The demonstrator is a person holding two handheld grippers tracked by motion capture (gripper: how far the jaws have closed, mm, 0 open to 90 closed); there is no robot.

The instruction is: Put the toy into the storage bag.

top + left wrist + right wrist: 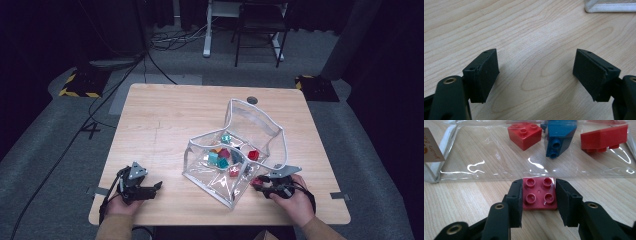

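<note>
A clear plastic zip bag point(260, 127) with white edging lies open on the wooden table point(160, 125), with several coloured bricks inside. Just outside its near wall point(499, 165) a dark red four-stud brick point(539, 193) rests on the wood. My right gripper point(539, 185) is shut on this brick point(256, 182), a pad pressed against each side. Behind the plastic lie a red brick point(524, 134), a blue brick point(557, 137) and a red sloped brick point(604, 137). My left gripper point(157, 186) rests at the front left, and its jaws point(536, 57) stand open over bare wood.
A white corner of the bag point(609, 7) lies beyond the left gripper. A brown paper label point(431, 145) hangs at the bag's edge. A round cable hole point(252, 100) sits near the table's far edge. Both hands are close to the table's front edge.
</note>
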